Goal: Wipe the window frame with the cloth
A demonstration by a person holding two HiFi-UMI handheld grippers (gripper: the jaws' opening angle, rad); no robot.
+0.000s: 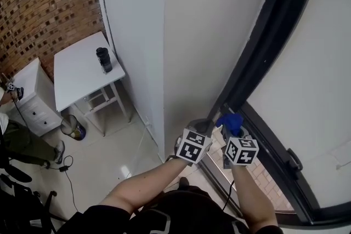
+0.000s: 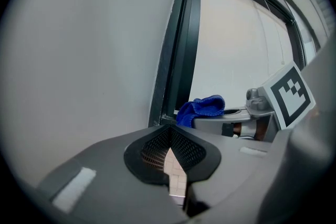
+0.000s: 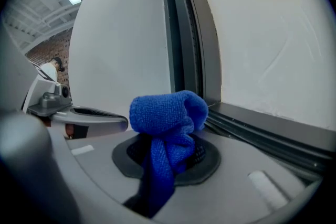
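The head view shows us both tools low at the dark window frame (image 1: 274, 35), near its bottom corner. Only the right gripper view shows the grip: the right hand-held gripper (image 3: 169, 153) is clamped on a bunched blue cloth (image 3: 167, 113) of nubby, looped weave, close to the frame's ridged track. The left hand-held gripper (image 2: 169, 139) presses its mesh-textured pads (image 2: 188, 147) together, empty, beside a smooth white wall (image 2: 79, 60).
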